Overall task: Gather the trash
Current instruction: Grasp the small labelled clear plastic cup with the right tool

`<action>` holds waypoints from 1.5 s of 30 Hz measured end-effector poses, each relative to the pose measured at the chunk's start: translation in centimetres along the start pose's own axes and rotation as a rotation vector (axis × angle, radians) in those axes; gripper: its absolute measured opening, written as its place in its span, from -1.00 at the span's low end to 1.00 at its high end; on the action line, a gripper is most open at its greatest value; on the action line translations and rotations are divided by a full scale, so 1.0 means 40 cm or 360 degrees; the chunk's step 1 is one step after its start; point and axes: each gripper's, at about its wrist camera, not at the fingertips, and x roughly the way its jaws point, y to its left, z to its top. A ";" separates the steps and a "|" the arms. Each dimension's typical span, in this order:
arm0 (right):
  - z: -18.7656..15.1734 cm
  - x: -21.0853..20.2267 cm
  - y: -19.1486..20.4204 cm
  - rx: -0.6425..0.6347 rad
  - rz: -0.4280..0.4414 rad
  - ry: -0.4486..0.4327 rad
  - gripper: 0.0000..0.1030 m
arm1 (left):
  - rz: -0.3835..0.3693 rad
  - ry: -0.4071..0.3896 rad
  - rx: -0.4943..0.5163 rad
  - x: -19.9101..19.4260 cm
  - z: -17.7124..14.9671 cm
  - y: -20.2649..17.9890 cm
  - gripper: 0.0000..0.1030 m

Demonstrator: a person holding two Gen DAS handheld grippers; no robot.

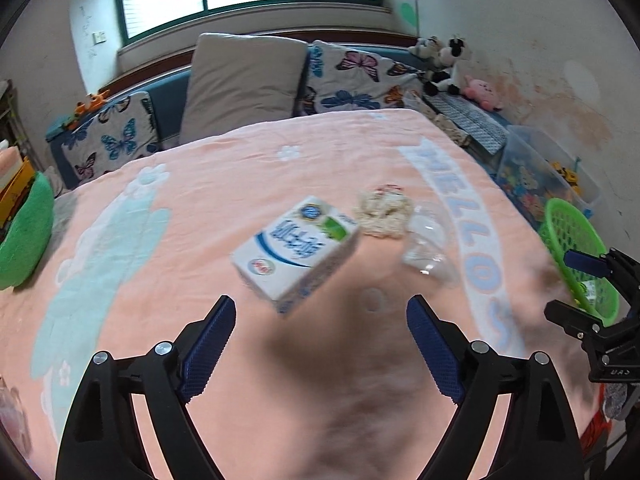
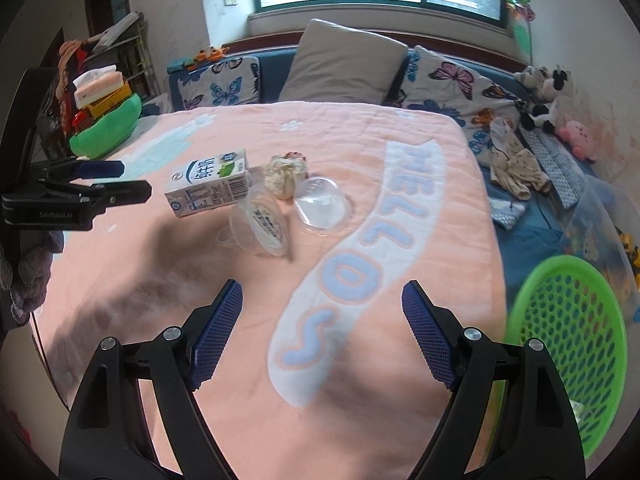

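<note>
Barely getting started, judging by the layout. Still lying uncollected on the pink blanket (image 2: 168, 288) of the bed: a milk carton (image 2: 210, 182) on its side, a crumpled paper wad (image 2: 286, 176) just beyond it, a clear plastic cup (image 2: 264, 222) tipped over just near of the carton, and a clear domed lid (image 2: 322, 208) to the right of the cup, all clustered mid-bed.

Waiting at the near right edge of the bed: a green basket (image 2: 572, 340), looking nearly empty apart from a small scrap at its bottom, too small to identify.

Hovering above the blanket just near of the carton: left tongs (image 1: 320, 320), spread wide, gripping nothing. Hanging over the blue lettering: right tongs (image 2: 322, 304), likewise wide apart and empty.

Remaining, by this reading: picking up all four pieces and dropping each into the basket.
</note>
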 end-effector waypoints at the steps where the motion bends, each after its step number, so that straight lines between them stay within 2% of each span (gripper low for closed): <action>1: 0.003 0.007 0.007 -0.0008 0.0002 0.0003 0.59 | 0.0019 0.0004 -0.0012 0.004 0.002 0.015 0.64; 9: 0.038 0.079 0.066 -0.0086 0.0056 0.0050 0.59 | 0.0110 0.0019 -0.0027 0.027 0.012 0.074 0.64; 18: 0.061 0.175 0.115 -0.0096 0.0136 0.0103 0.58 | 0.0122 0.0023 0.0000 0.054 0.033 0.098 0.64; 22: 0.071 0.214 0.125 -0.0089 0.0140 0.0123 0.52 | 0.0120 0.0026 0.0023 0.068 0.043 0.100 0.64; 31: 0.085 0.281 0.139 -0.0105 0.0144 0.0157 0.25 | 0.0078 0.0060 0.0073 0.127 0.055 0.099 0.70; 34: 0.087 0.298 0.136 -0.0102 0.0153 0.0169 0.05 | 0.0067 0.0070 0.0085 0.145 0.064 0.097 0.72; 35: 0.087 0.300 0.135 -0.0100 0.0156 0.0170 -0.05 | 0.0062 0.0072 0.0089 0.151 0.067 0.096 0.72; 38: 0.088 0.303 0.128 -0.0093 0.0171 0.0167 -0.16 | 0.0047 0.0076 0.0113 0.164 0.075 0.089 0.78; 45: 0.082 0.267 0.104 -0.0077 0.0243 0.0156 -0.32 | 0.0045 0.0103 0.0239 0.202 0.094 0.062 0.81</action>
